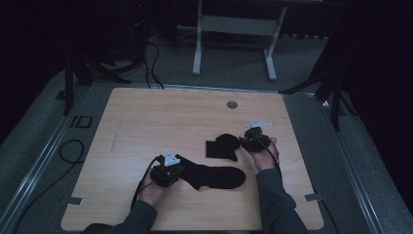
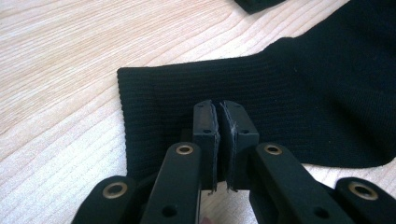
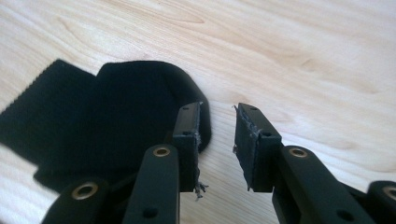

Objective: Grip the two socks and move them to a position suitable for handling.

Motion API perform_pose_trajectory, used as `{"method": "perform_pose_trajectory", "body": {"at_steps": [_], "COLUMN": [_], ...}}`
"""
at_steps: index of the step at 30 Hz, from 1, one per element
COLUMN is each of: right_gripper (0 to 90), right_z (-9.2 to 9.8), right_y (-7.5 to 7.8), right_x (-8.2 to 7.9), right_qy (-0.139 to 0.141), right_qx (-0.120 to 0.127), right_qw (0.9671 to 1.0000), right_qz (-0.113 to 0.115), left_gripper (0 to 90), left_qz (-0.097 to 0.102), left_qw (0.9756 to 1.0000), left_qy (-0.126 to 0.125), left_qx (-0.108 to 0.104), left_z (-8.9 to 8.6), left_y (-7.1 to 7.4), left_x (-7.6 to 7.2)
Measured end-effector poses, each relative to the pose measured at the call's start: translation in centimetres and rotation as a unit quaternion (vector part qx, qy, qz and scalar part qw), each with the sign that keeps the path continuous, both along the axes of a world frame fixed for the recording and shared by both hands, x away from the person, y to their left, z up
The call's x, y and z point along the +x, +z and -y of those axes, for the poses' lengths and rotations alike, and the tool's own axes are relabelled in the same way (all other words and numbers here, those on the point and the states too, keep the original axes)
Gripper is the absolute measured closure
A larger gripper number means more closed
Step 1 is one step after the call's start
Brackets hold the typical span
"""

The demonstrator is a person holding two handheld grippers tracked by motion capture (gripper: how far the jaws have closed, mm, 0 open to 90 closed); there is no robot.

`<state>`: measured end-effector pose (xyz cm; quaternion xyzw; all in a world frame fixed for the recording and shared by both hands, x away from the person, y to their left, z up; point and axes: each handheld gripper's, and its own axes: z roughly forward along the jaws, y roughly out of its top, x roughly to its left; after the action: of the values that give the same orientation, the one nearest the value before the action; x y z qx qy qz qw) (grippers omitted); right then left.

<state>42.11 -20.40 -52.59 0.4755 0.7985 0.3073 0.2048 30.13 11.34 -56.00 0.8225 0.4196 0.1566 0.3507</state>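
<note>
Wooden table [image 1: 146,117], dim room. Two black socks lie right of centre in the high view.

The flat sock [image 1: 214,176] is spread out lower centre, cuff toward the left gripper [image 1: 168,171]. In the left gripper view the jaws stand pressed together, a thin seam between the pads, over the ribbed cuff of the flat sock [image 2: 289,107]; whether they pinch any cloth I cannot tell (the cuff edge lies flat on the wood).

The folded sock [image 1: 223,146] sits just above it, middle right, beside the right gripper [image 1: 255,136]. In the right gripper view the jaws stand partly apart with bare wood between them; the folded sock [image 3: 116,116] lies at left, behind the left jaw. Nothing held.
</note>
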Motion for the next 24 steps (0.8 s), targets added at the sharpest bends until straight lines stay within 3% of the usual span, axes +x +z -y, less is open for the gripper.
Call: {"method": "perform_pose_trajectory", "body": {"at_steps": [3,6,9,18,24], "right_gripper": [65.9,63.5,64.7,84.6,86.2], "right_z": [-0.4,-0.9,-0.9,-1.4,-1.5], "right_y": [-0.6,-1.9,-2.3,-2.3,-2.3], "right_x": [0.5,1.8,2.1,1.7,1.4], "right_qy": [-0.002,-0.016,-0.020,-0.019,-0.029], "right_qx": [-0.003,-0.006,-0.003,0.012,0.019], "right_qw": [1.0000,0.9993,0.9990,0.9986,0.9980], "right_qz": [-0.006,-0.032,-0.040,-0.048,-0.052], "left_gripper": [85.1,85.1,85.1,84.9,84.9], "left_qz": [0.001,0.003,0.003,0.007,0.007], "left_qw": [1.0000,1.0000,1.0000,0.9999,0.9999], "left_qy": [-0.001,-0.003,-0.003,-0.003,-0.003], "left_qx": [0.001,0.005,0.004,0.007,0.007], "left_z": [0.0,0.2,0.3,0.3,0.3], "left_y": [0.0,0.0,0.0,0.0,0.0], "left_x": [0.0,0.1,0.1,0.0,0.0]}}
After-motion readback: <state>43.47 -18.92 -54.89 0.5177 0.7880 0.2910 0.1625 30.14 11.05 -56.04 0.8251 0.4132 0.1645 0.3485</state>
